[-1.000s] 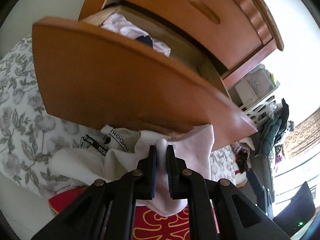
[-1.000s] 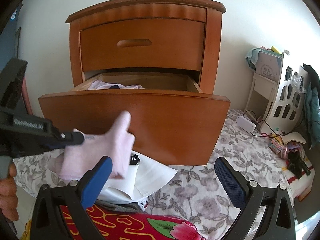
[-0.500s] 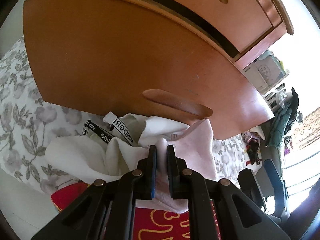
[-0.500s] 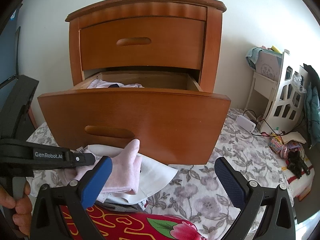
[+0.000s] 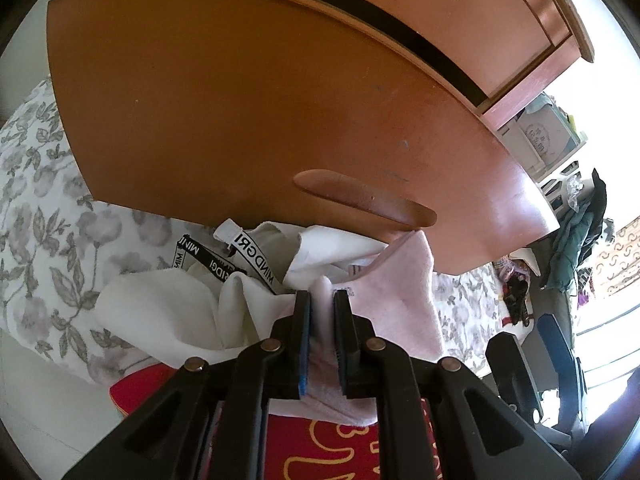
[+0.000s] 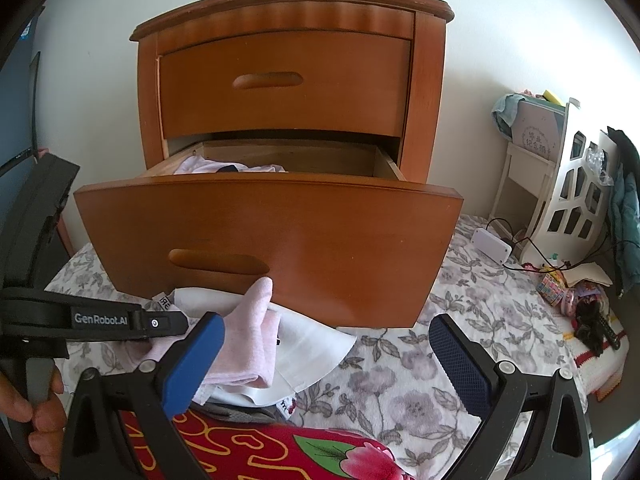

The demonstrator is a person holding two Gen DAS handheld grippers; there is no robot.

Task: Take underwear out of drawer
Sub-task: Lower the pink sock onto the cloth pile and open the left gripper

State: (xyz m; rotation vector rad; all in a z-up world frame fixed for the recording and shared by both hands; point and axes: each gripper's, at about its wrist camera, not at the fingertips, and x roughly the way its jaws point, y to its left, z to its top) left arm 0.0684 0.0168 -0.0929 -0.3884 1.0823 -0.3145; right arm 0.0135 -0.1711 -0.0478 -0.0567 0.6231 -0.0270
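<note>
Pink underwear [image 5: 396, 304] is pinched between the nearly closed pads of the left gripper [image 5: 322, 300], and over the last second it has been carried down from level with the drawer front to the pile on the bed. A second ago, in the right wrist view, the cloth was held up in front of the drawer [image 6: 280, 236], covering the spot where the handle sits; now the handle slot [image 6: 218, 262] is fully exposed and the garment [image 6: 248, 340] lies at about 7 o'clock from it, draped over the white garments [image 6: 312, 352] already lying there. In the left wrist view the drawer's interior, visible a second ago, has dropped out of sight, and only the drawer face fills the upper frame, which agrees with a lowered, more downward-pointing tool.

The right gripper [image 6: 326, 356] is spread wide and empty, and has not moved, hovering at 6 o'clock below the drawer.

For the task, this piece counts as out of the drawer, and release onto the pile appears to be the step in hand. More light cloth [image 6: 232, 167] remains inside at the drawer's 11 o'clock corner; whether it is underwear cannot be told from this angle. Whether the pink cloth already rests fully on the pile or partly hangs from the pads is also unclear.
</note>
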